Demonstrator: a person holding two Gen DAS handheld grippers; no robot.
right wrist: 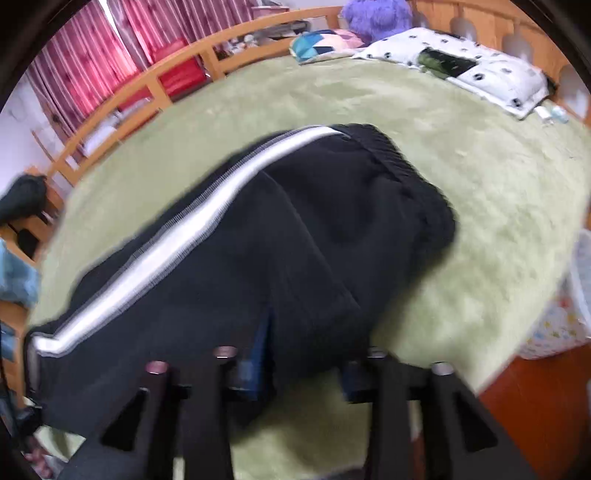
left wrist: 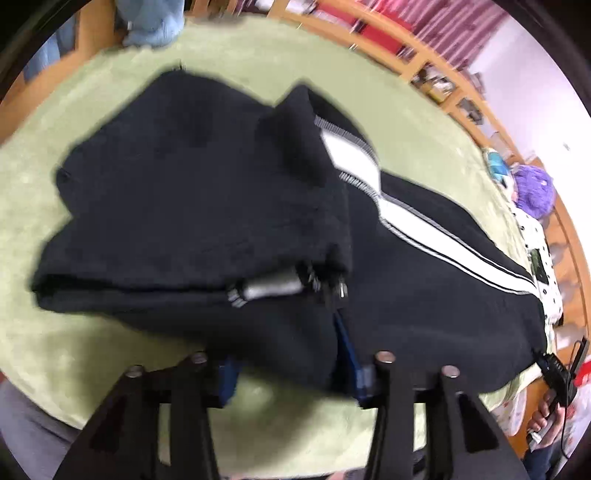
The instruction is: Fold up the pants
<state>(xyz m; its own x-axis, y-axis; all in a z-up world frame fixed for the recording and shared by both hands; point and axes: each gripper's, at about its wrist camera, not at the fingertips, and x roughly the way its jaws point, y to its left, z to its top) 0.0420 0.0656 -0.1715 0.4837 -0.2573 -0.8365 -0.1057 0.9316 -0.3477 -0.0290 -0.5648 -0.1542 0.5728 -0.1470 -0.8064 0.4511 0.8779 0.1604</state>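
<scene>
Black pants (left wrist: 192,206) with a white side stripe (left wrist: 417,221) lie partly folded on a green blanket (left wrist: 258,55). In the left wrist view, my left gripper (left wrist: 291,373) has its blue-padded fingers (left wrist: 351,354) apart around the near edge of the fabric, cloth draped between them. In the right wrist view the pants (right wrist: 295,240) show their stripe (right wrist: 177,236) and elastic waistband (right wrist: 406,166). My right gripper (right wrist: 303,369) also has its fingers (right wrist: 258,354) spread, with the near fold of the pants lying between them. Both views are motion-blurred.
The blanket (right wrist: 498,184) covers a bed with a wooden rail (right wrist: 147,81). A spotted pillow (right wrist: 461,62), a purple plush toy (right wrist: 376,14) and a colourful cushion (right wrist: 321,44) sit at the head. Red curtains (right wrist: 85,55) hang behind. A light-blue garment (left wrist: 151,22) lies at the far edge.
</scene>
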